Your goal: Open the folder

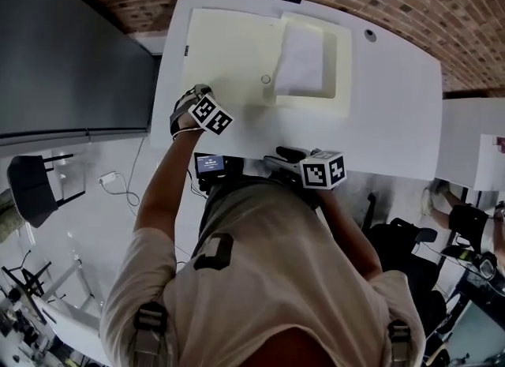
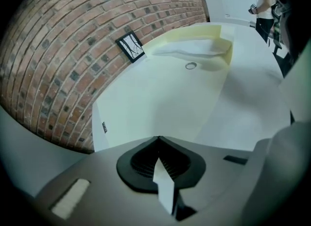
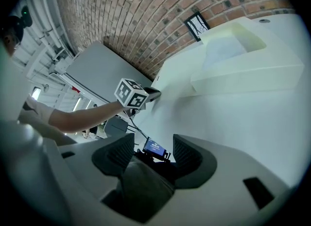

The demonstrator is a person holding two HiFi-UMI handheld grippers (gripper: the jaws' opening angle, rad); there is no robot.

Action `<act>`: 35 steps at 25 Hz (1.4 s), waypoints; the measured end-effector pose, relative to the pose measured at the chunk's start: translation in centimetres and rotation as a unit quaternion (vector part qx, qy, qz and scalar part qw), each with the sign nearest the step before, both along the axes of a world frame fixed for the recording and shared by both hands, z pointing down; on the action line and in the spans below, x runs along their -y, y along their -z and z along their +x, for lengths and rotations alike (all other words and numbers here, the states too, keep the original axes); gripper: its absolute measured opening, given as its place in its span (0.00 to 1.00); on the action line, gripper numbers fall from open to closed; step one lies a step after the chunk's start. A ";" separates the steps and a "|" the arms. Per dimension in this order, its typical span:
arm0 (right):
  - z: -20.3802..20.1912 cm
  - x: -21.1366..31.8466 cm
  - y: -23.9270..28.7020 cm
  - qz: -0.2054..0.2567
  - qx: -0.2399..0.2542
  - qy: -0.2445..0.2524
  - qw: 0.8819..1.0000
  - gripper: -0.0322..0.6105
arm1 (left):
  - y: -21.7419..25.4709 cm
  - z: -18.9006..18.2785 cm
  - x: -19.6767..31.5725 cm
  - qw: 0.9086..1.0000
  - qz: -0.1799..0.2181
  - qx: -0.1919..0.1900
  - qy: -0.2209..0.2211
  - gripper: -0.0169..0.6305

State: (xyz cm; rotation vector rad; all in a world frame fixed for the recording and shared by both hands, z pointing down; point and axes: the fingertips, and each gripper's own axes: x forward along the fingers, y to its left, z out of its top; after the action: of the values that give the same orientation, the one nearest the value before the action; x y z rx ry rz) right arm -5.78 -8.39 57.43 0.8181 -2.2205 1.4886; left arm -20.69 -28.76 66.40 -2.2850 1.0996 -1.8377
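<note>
At the upper middle of the head view lies one cream folder (image 1: 229,58) on the white table (image 1: 394,105), and at its lower left edge my left gripper (image 1: 195,93) has the jaws pressed together on a thin pale edge of the cover. My right gripper (image 3: 149,154), at the table's near edge, has its jaws apart with nothing between them. I count one white sheet (image 1: 300,61) in the folder's right half and one small ring (image 1: 266,79) beside it.
</note>
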 end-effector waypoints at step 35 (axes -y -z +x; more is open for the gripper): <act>1.1 -2.0 7.0 0.150 -0.056 -0.010 0.987 0.08 | 15.8 3.8 -13.2 0.905 0.028 -0.416 0.083 0.04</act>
State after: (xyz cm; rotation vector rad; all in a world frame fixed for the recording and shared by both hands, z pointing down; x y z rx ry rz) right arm -4.70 -6.38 50.46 0.9903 -2.3889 1.1008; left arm -16.86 -15.58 50.62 -3.0923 1.4045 -0.7720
